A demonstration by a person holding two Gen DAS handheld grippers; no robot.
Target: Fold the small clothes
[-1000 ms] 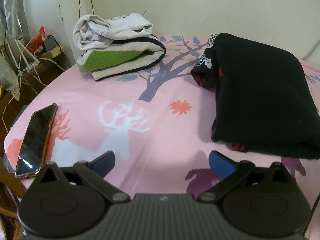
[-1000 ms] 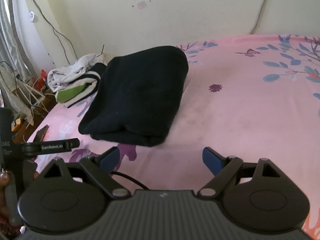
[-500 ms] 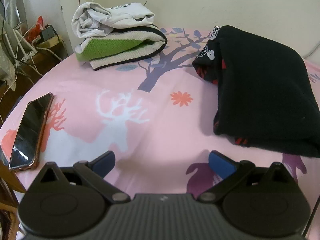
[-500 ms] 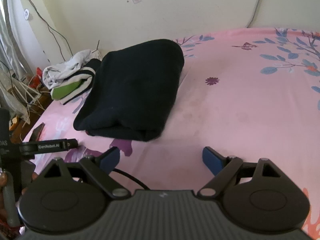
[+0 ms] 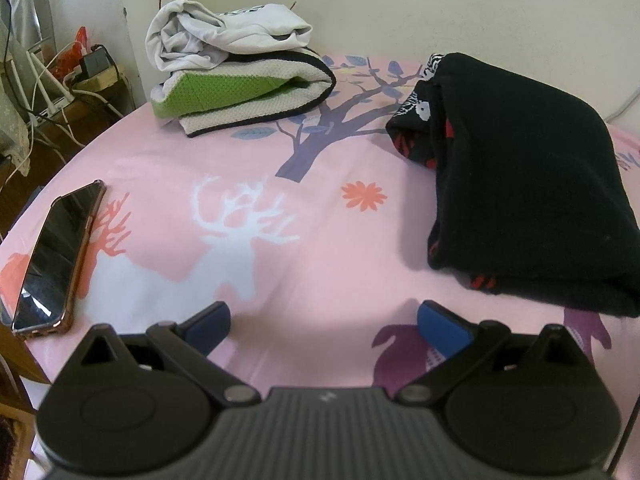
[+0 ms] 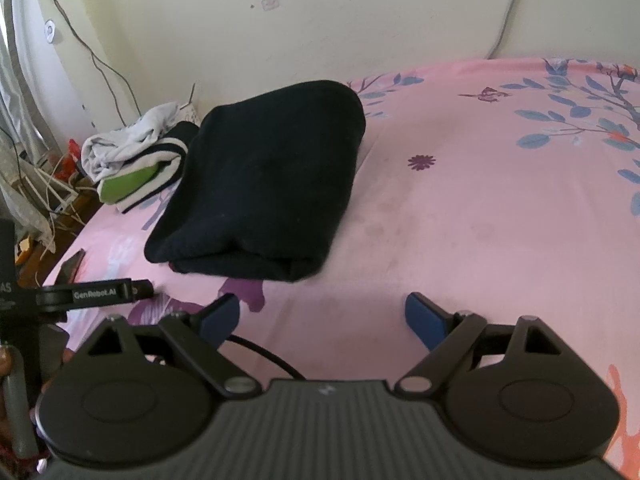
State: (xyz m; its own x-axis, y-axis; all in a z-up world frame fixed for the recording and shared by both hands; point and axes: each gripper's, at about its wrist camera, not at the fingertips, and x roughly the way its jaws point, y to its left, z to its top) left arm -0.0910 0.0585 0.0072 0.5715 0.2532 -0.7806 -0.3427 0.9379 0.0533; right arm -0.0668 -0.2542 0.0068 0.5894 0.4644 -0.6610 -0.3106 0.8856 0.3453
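Folding looks largely finished, judging from how the clothes lie on the pink printed bedsheet (image 5: 304, 216). Nearest the grippers is a black garment (image 5: 528, 184) folded into a thick rectangular bundle, with a red-and-white patterned lining or second piece showing at its far-left end and along its near edge (which of the two it is I cannot tell). At the far left of the bed, by the wall, sits a stack: a green-and-cream knit garment with dark trim (image 5: 244, 92), folded flat, and on top of it a white garment (image 5: 224, 36) that is bunched and rumpled rather than squared.

The left gripper (image 5: 322, 320) hangs low over bare sheet, its blue-padded fingers spread wide apart and holding nothing; the black bundle lies just to its right, not touched. The right gripper (image 6: 320, 316) is likewise spread and empty, with the black bundle ahead and to its left.

A smartphone (image 5: 56, 256) rests at the near-left edge of the bed, well apart from the clothes.

No unfolded piece is visible on the sheet. What may remain, in my judgement, is tidying the white garment or moving the black bundle onto the stack.
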